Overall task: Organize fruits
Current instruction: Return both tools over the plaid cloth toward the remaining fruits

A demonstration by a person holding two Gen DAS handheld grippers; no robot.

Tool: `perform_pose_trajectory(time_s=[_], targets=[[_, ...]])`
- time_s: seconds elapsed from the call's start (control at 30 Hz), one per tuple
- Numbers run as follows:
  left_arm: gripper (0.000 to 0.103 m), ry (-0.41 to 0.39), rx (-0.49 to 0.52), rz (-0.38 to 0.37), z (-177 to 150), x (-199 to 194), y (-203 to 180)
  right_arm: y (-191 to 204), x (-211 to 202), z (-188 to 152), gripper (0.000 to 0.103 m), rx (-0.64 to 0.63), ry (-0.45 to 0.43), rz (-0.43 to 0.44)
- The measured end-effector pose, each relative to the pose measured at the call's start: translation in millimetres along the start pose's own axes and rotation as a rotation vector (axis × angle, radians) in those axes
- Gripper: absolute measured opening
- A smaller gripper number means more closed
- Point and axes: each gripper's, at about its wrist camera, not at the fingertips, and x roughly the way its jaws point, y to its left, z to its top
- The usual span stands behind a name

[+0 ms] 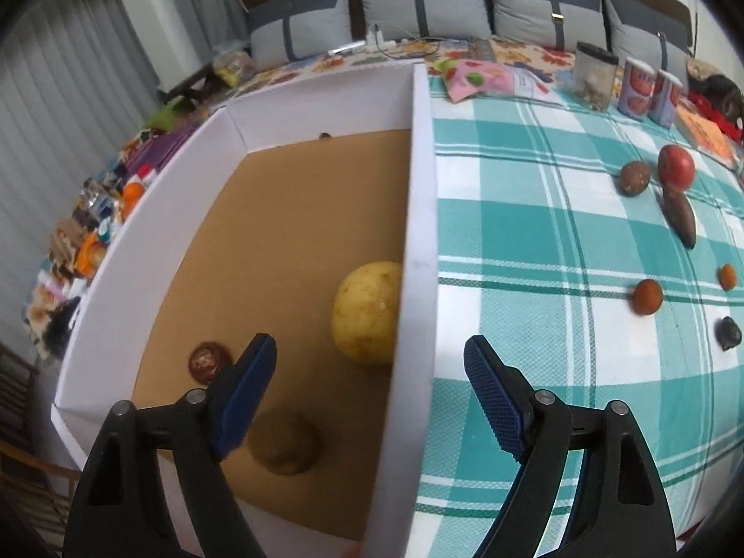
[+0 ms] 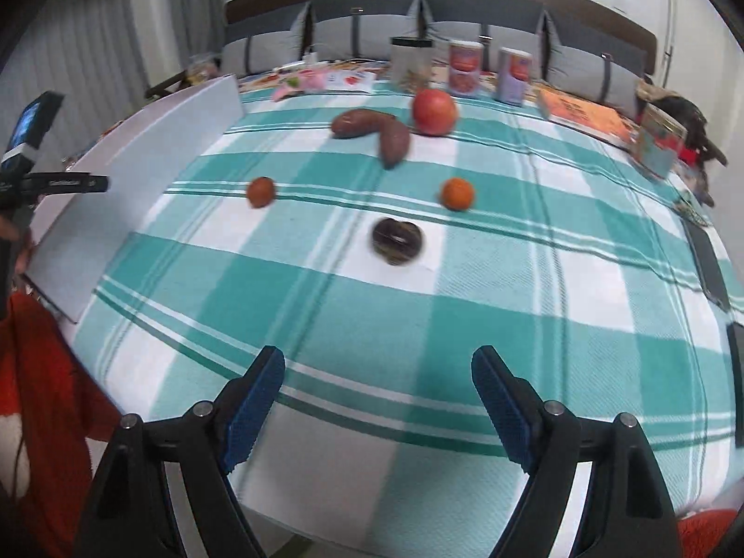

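A white-walled box (image 1: pixel 421 214) with a brown floor holds a yellow round fruit (image 1: pixel 367 311), a small dark red fruit (image 1: pixel 209 360) and a brown round fruit (image 1: pixel 286 441). My left gripper (image 1: pixel 372 400) is open and empty, straddling the box's right wall. On the checked cloth lie a red apple (image 2: pixel 434 110), two sweet potatoes (image 2: pixel 394 141), a small reddish fruit (image 2: pixel 260 191), an orange (image 2: pixel 457 193) and a dark purple fruit (image 2: pixel 397 241). My right gripper (image 2: pixel 377 407) is open and empty, above the cloth near the front edge.
Cans (image 2: pixel 465 73) and a jar (image 2: pixel 410 63) stand at the table's back. Snack packets (image 1: pixel 479 79) and an orange book (image 2: pixel 581 114) lie there too. Grey cushions (image 1: pixel 418 4) line the sofa behind. Phones (image 2: pixel 709 262) lie at the right edge.
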Motion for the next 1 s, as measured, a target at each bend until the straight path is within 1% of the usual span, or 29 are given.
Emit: perform_pose_trajectory(time_s=[0.1, 0.27, 0.3, 0.37, 0.4, 0.47, 0.5, 0.53, 0.57, 0.6, 0.63, 0.67, 0.7, 0.77, 0.8, 0.83, 0.93, 1.0], targets=[[0.085, 0.024, -0.016, 0.007, -5, 2, 2, -16, -1, -1, 0.083, 0.034, -0.027, -0.011], [0.085, 0.026, 0.007, 0.008, -6, 2, -6, -25, 7, -7, 0.083, 0.051, -0.026, -0.027], [0.084, -0.002, -0.007, 0.017, -4, -5, -5, -27, 9, -9, 0.083, 0.055, -0.023, -0.032], [0.085, -0.085, -0.044, 0.047, -5, -23, -7, -32, 12, -10, 0.083, 0.069, -0.023, -0.041], [0.085, -0.152, -0.057, 0.074, -6, -38, -10, -36, 13, -9, 0.083, 0.084, -0.024, -0.046], [0.090, -0.263, -0.049, 0.100, -11, -64, -23, -43, 14, -9, 0.083, 0.109, -0.031, -0.053], [0.091, -0.315, -0.042, 0.098, -15, -77, -33, -46, 15, -8, 0.084, 0.118, -0.033, -0.057], [0.091, -0.350, -0.036, 0.082, -20, -87, -42, -48, 16, -8, 0.084, 0.123, -0.033, -0.062], [0.093, -0.375, -0.029, 0.046, -26, -94, -52, -50, 17, -8, 0.084, 0.126, -0.032, -0.066], [0.094, -0.383, -0.024, -0.003, -33, -98, -64, -51, 19, -8, 0.085, 0.130, -0.029, -0.069], [0.094, -0.380, -0.023, -0.045, -39, -99, -73, -52, 20, -8, 0.085, 0.133, -0.026, -0.069], [0.094, -0.361, -0.017, -0.106, -46, -96, -86, -53, 20, -8, 0.085, 0.134, -0.025, -0.068], [0.094, -0.334, -0.011, -0.150, -52, -91, -97, -53, 21, -8, 0.085, 0.136, -0.026, -0.069], [0.094, -0.252, 0.016, -0.247, -65, -74, -123, -52, 20, -7, 0.085, 0.132, -0.031, -0.070], [0.094, -0.220, 0.032, -0.275, -71, -65, -134, -52, 19, -7, 0.085, 0.130, -0.034, -0.072], [0.094, -0.181, 0.062, -0.295, -79, -54, -148, -52, 19, -7, 0.087, 0.130, -0.036, -0.074], [0.094, -0.090, 0.147, -0.292, -95, -28, -177, -55, 17, -8, 0.088, 0.137, -0.040, -0.079], [0.094, -0.063, 0.159, -0.290, -98, -16, -183, -56, 17, -9, 0.088, 0.141, -0.040, -0.083]])
